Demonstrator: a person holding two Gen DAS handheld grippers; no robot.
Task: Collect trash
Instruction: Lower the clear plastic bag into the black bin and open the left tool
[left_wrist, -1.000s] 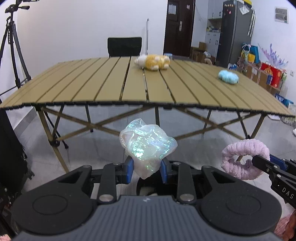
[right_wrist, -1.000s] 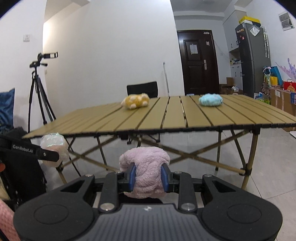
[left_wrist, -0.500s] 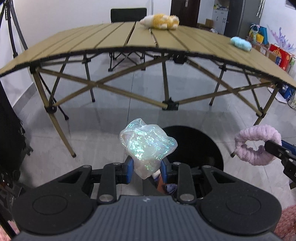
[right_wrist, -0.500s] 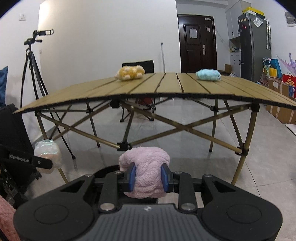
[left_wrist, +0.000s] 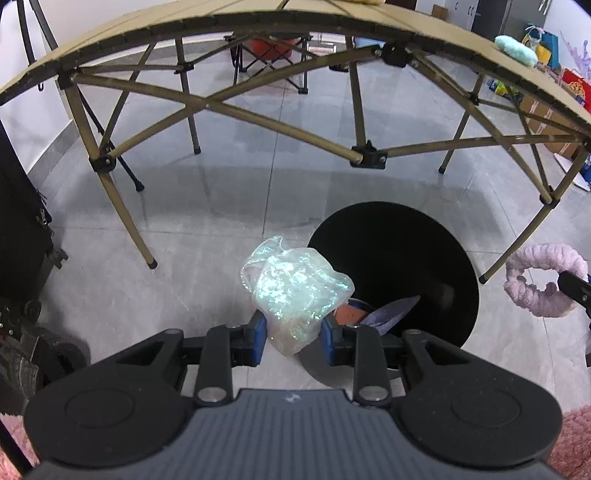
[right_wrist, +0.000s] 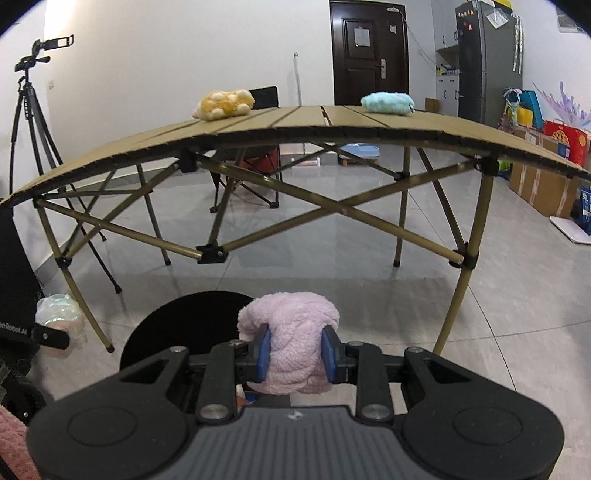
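Two pieces of trash are in hand at this entry. Item one: we are pinching an iridescent plastic wad (left_wrist: 295, 291) between the blue pads of the left gripper (left_wrist: 293, 332), jaws pressed in on its lower part, its bulk sticking out ahead of the fingertips. Item two: we are pinching a pink fluffy band (right_wrist: 290, 341) in the right gripper (right_wrist: 295, 350), pads squeezing its sides, its top bulging just beyond the tips.

Step in hand, as we judge it: we are carrying both pieces to the drop. Below and just ahead of the left gripper a black round bin (left_wrist: 436, 258) is standing on the grey floor, with a purple scrap (left_wrist: 393, 312) and something reddish already lying inside. The wad is hanging over the bin's near left rim, not yet squarely above the opening. From the right gripper the same bin (right_wrist: 184, 325) is showing ahead and to the left, so the band is sitting beside its edge, not over it.

Next move, in our view: we are needing to bring each gripper over the dark opening, then spread the jaws. The light wad may cling to a pad.

Outward: a folding slat table (right_wrist: 332, 125) is standing beyond the bin, bearing a yellow plush (right_wrist: 223, 105) and a blue plush (right_wrist: 388, 103), both well apart from either gripper.
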